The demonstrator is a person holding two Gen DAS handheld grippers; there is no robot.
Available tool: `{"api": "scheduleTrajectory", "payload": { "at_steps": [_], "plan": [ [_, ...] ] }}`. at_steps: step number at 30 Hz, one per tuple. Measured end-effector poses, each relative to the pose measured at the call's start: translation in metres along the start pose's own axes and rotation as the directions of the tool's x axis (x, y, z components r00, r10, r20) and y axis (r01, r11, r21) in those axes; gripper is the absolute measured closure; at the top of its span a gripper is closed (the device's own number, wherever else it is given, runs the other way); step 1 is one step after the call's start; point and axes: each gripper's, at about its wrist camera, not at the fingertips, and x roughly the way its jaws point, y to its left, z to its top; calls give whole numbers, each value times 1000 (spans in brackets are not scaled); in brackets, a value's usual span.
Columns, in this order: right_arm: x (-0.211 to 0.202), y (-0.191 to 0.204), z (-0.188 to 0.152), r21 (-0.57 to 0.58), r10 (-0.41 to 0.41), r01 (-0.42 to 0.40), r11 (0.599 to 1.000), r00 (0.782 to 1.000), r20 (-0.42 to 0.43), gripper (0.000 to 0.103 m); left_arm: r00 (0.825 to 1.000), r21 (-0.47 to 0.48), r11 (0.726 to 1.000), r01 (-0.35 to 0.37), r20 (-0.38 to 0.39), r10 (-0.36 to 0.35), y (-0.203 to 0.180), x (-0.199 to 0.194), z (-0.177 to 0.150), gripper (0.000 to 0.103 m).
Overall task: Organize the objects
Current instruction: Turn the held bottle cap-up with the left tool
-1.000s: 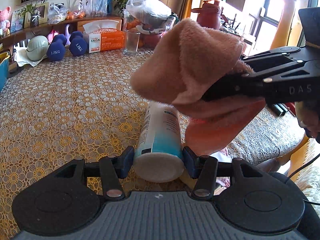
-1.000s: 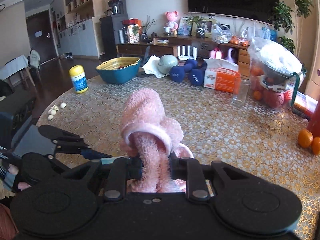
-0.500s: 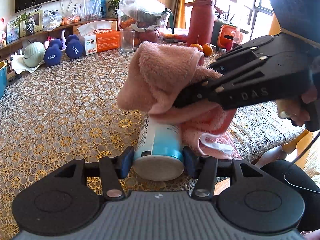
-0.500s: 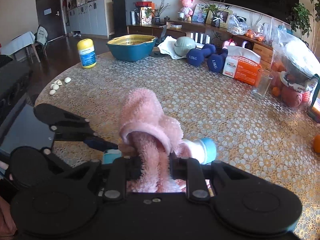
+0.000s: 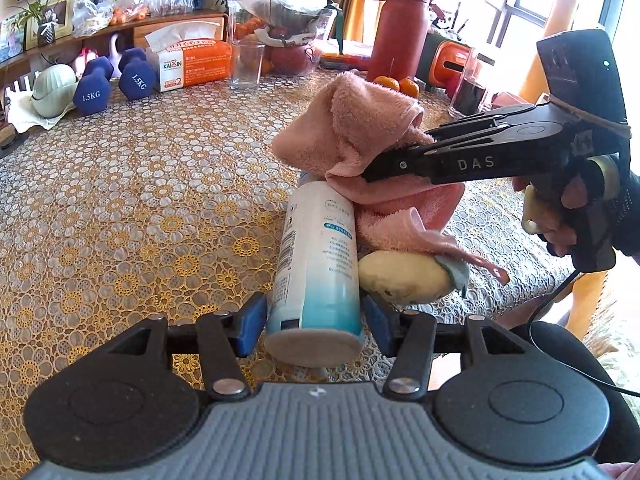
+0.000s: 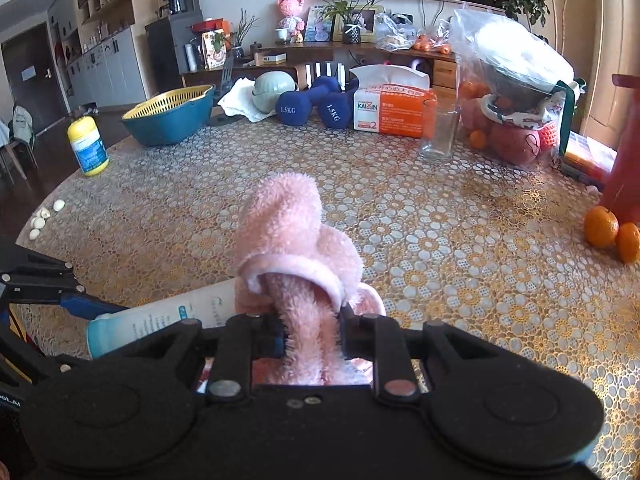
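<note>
Left tongs (image 5: 314, 316) stand wide around one spray can (image 5: 318, 264); right tongs (image 6: 312, 338) clamp one pink towel (image 6: 292, 240); two dumbbells (image 6: 310, 104) sit on the table (image 6: 440, 240).

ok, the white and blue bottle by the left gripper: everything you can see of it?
The bottle is a plastic-looking cylinder, white fading to teal-blue at its base end, with small printed text. It lies on its side on the lace tablecloth, flat base toward the left gripper, whose blue pads flank it with slight gaps, so open. Its far end is hidden under the pink towel held by the right gripper. A yellowish potato-like object rests against it.
</note>
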Motion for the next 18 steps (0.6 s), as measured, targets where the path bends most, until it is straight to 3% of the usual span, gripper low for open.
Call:
{"api": "scheduleTrajectory", "payload": {
  "at_steps": [2, 9, 12, 18],
  "plan": [
    [-8, -2, -2, 24, 14, -15, 1000, 999, 30, 82, 1000, 26, 1000, -7, -18, 7, -2, 1, 6, 41],
    [-48, -17, -15, 48, 19, -23, 999, 996, 92, 82, 996, 144, 989, -26, -84, 39, -22, 28, 44, 40],
    [-57, -27, -24, 73, 5, -13, 997, 995, 98, 82, 987, 209, 976, -56, -139, 87, -33, 51, 61, 40],
    [-62, -40, -40, 132, -2, -13, 991, 994, 112, 82, 965, 263, 964, -35, -243, 101, -40, 86, 85, 40]
  ]
}}
